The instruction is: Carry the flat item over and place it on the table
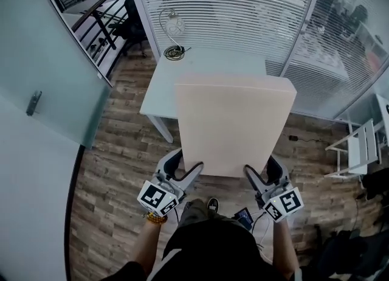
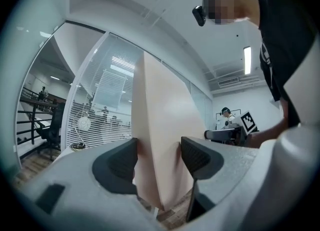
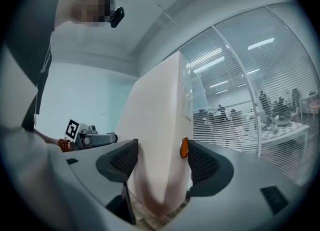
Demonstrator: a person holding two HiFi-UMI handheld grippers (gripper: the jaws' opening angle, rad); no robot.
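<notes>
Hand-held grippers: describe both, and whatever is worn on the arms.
Both the left hand-held gripper and the right hand-held gripper have light grey moulded bodies, dark textured pads and a white cube with black square markers. The right one shows a small orange disc by one jaw. A beaded bracelet sits on the left wrist; the top is black, short-sleeved.

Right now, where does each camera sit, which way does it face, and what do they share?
Head view: on the person's head, looking steeply down at the board and table; forearms, left gripper and right gripper show.
Left gripper view: rides the left gripper, looking along its jaws shut on the board; torso at right.
Right gripper view: rides the right gripper, along its jaws shut on the board; torso at left.
Shared: all see the board; each gripper view shows the other gripper.
</notes>
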